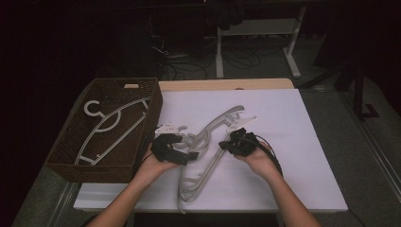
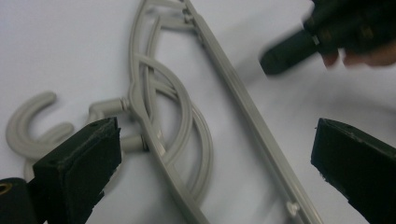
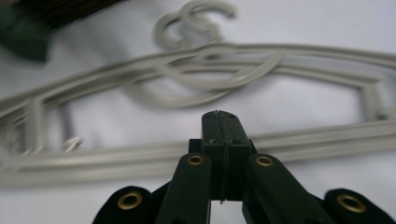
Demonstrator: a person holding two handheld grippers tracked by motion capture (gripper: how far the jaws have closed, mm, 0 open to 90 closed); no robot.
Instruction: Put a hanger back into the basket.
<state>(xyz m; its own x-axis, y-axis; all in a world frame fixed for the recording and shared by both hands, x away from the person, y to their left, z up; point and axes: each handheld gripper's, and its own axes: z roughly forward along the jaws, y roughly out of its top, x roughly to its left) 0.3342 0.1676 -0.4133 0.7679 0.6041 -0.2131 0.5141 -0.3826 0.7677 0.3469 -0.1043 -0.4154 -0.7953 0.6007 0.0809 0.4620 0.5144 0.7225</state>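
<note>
Grey plastic hangers (image 1: pixel 208 146) lie stacked on the white tabletop (image 1: pixel 283 123), their hooks toward the basket. My left gripper (image 1: pixel 185 153) hovers at their hook end. In the left gripper view it (image 2: pixel 215 158) is open wide, with the hangers' curved arms and straight bar (image 2: pixel 250 112) below the gap and the pads touching nothing. My right gripper (image 1: pixel 223 145) sits just right of the pile. Its jaws (image 3: pixel 222 123) are shut with nothing between them and point at the long bar (image 3: pixel 299 140) and the hooks (image 3: pixel 196 18). The right gripper's tip (image 2: pixel 289 51) shows blurred in the left gripper view.
A brown wicker basket (image 1: pixel 90 168) stands at the table's left edge with one pale hanger (image 1: pixel 111 125) inside. A wooden strip (image 1: pixel 227 84) runs along the table's far edge. Beyond it are desk legs (image 1: pixel 220 52) and cables on the dark floor.
</note>
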